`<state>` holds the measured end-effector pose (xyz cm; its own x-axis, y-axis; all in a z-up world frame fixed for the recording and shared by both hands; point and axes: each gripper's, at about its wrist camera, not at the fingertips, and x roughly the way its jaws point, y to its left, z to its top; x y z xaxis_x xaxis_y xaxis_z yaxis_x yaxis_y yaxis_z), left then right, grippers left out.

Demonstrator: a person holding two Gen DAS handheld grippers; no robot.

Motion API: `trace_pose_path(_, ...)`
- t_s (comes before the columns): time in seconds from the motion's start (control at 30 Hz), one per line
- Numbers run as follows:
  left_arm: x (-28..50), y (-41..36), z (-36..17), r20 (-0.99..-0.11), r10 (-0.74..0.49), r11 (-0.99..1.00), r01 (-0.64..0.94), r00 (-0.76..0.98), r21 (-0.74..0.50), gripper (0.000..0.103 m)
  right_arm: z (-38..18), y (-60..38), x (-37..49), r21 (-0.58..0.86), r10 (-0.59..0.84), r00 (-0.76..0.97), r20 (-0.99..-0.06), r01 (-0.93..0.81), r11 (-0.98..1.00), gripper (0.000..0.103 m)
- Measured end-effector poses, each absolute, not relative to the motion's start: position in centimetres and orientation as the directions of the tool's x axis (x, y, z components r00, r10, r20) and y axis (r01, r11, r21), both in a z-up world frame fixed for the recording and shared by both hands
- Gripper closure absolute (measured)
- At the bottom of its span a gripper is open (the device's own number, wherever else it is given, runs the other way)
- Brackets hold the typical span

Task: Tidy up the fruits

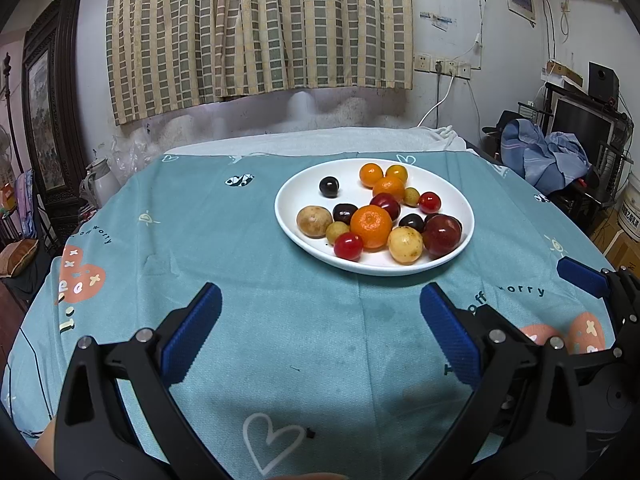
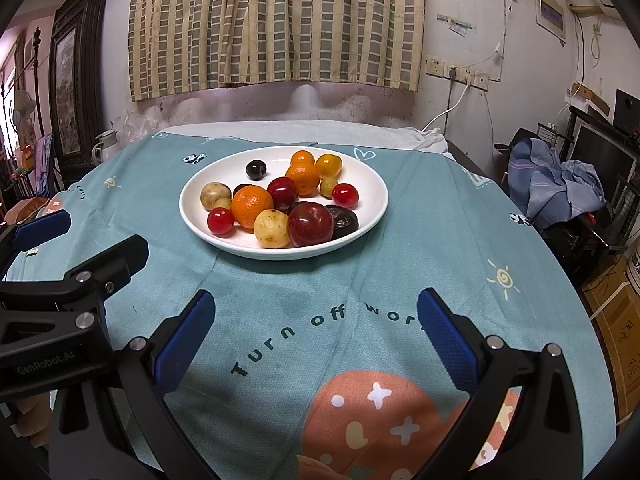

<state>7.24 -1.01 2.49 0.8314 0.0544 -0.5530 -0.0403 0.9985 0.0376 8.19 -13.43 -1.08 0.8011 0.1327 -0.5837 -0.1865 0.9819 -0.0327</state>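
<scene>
Left wrist view: the left gripper [image 1: 320, 332], black-framed with blue ribbed pads, is being held low over the teal printed cloth [image 1: 248, 264] that is covering the bench, its jaws standing wide apart with nothing between them. Ahead and slightly to the right, a round white ceramic plate [image 1: 466, 216] is resting on the cloth and is carrying all the fruit. Within it, a large orange mandarin [image 1: 371, 227] is sitting near the middle, with a small red cherry tomato [image 1: 348, 246] touching it at the front left, a pale yellow speckled round fruit [image 1: 405, 245] just beside it on the right, and a big dark red plum [image 1: 442, 235] further right near the rim. A tan, potato-coloured round fruit [image 1: 314, 221] is lying at the left of the pile, and a glossy black grape [image 1: 329, 186] is sitting apart from the others toward the back left. Two smaller orange kumquat-like fruits [image 1: 371, 175] are being shown at the far side. The right gripper [image 2: 316, 330], seen in the right wrist view, is likewise being held near the cloth short of the plate, its jaws spread and empty. A striped beige and grey curtain [image 1: 260, 28] is hanging on the wall behind the bench.
</scene>
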Motion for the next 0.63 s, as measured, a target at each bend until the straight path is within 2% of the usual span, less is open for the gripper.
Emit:
trace_pose_path(0.3,6.89,-1.25,2.33,-0.522,0.082,0.996,-0.055,0.849,0.066,0.002,-1.12,-13.48,8.19,-0.036,0.132,0.8,-0.586,-0.188,0.982,0.001)
trace_pose_path(0.63,7.4,-0.7,2.01,-0.555,0.051,0.999,-0.037,0.83,0.036,0.002,-1.29,-13.44,8.21,-0.035,0.134,0.802,-0.582,-0.19,0.981,0.001)
